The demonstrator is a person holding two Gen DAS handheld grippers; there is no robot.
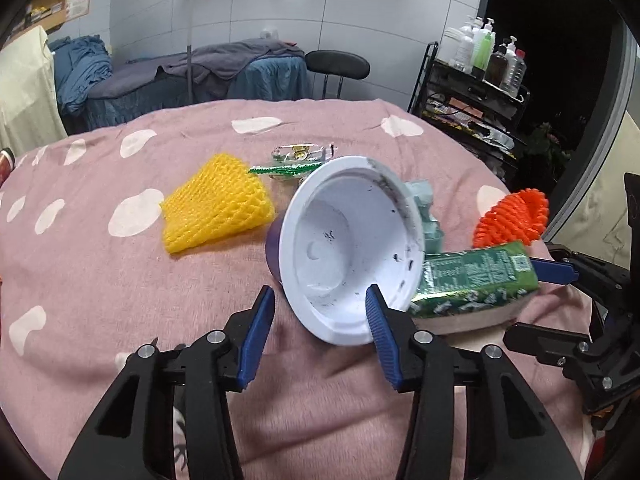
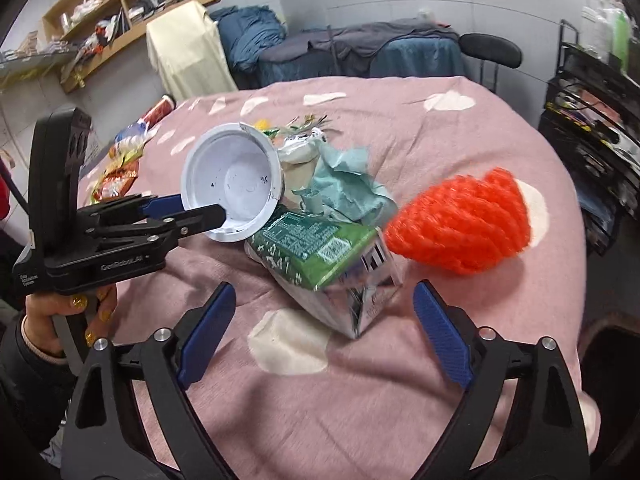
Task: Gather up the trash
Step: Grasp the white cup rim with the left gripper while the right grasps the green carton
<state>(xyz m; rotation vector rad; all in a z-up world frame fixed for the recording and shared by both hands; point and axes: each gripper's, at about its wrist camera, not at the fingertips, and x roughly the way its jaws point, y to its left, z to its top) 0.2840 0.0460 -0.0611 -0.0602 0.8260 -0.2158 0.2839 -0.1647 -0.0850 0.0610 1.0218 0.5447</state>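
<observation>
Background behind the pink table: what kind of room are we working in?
Probably a massage or beauty treatment room, not a home kitchen. A treatment bed draped in grey and blue covers stands by the tiled wall, a black trolley carries pump bottles, and wooden shelves hold assorted supplies.

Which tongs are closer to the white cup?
Left. The left tongs straddle the white cup rim; the right tongs sit further off, around the green carton.
</observation>
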